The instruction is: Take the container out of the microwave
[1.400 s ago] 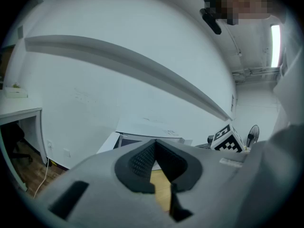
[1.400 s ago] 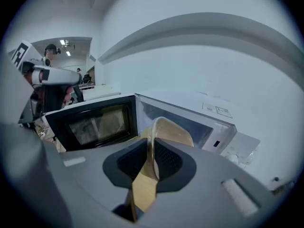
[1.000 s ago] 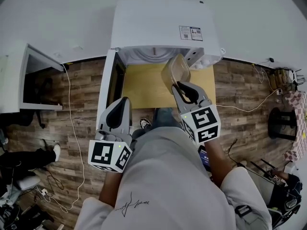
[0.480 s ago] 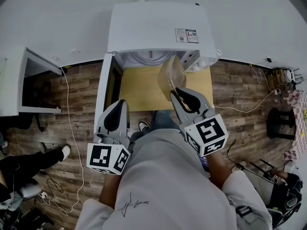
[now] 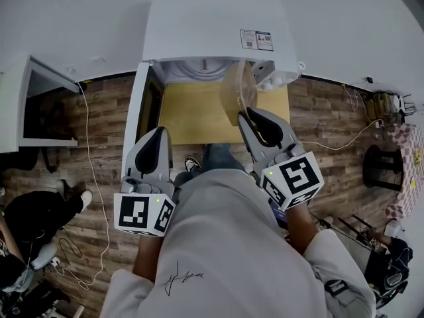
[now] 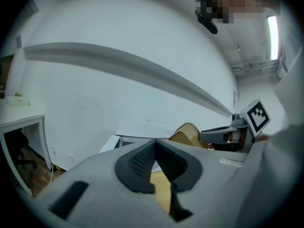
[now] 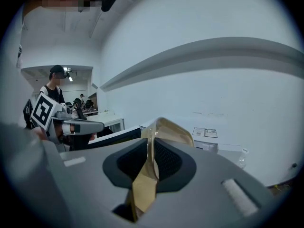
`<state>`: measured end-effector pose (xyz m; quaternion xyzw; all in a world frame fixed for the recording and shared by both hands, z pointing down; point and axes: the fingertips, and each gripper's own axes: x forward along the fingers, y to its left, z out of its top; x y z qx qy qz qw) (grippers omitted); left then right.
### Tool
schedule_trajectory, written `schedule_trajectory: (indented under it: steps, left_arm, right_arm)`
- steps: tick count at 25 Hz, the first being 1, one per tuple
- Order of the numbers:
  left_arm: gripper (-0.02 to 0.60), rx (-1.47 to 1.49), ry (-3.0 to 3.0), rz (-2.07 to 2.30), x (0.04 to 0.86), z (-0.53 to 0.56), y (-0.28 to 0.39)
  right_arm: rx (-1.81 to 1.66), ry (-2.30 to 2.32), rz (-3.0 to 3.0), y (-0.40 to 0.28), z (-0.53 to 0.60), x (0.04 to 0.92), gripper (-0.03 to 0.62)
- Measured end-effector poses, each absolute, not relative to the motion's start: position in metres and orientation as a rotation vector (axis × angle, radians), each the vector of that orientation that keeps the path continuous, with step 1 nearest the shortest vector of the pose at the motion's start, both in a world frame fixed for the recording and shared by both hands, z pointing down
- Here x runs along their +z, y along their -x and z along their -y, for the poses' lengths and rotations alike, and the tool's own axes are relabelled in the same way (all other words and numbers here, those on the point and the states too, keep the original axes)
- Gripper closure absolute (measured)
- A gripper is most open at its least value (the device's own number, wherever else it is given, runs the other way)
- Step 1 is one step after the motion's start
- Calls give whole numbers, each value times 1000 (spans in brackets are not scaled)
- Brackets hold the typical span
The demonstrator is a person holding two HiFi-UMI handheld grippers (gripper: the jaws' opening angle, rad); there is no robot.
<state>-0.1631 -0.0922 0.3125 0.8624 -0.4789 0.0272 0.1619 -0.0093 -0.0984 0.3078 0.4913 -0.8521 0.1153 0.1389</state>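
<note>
A white microwave point(image 5: 212, 32) stands at the back of a wooden table point(image 5: 189, 114), its door point(image 5: 136, 111) swung open to the left. My right gripper point(image 5: 252, 118) is shut on the rim of a translucent amber container point(image 5: 237, 93), which hangs tilted on edge just in front of the microwave's mouth. In the right gripper view the container's wall point(image 7: 173, 132) runs up between the pads of the right gripper point(image 7: 151, 145). My left gripper point(image 5: 154, 152) hovers by the table's near left edge, shut on nothing. The left gripper view shows the container point(image 6: 187, 133) to the right of the left gripper point(image 6: 154, 144).
A white cabinet point(image 5: 26, 105) stands open on the left. A white cable point(image 5: 89, 177) trails over the wood floor. A seated person's legs point(image 5: 33, 214) are at lower left, and a black stool point(image 5: 384, 171) is at the right. People stand far off point(image 7: 57, 87).
My right gripper has lifted the container a little, still in front of the microwave's mouth. The left gripper has stayed where it was.
</note>
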Motion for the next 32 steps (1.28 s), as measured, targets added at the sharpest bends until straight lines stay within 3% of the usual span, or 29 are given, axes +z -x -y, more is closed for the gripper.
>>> schedule_trajectory:
  steps: [32]
  left_arm:
    - [588, 83, -2488, 1247, 321, 93, 122]
  right_arm:
    - [317, -1176, 2612, -10, 79, 305, 539]
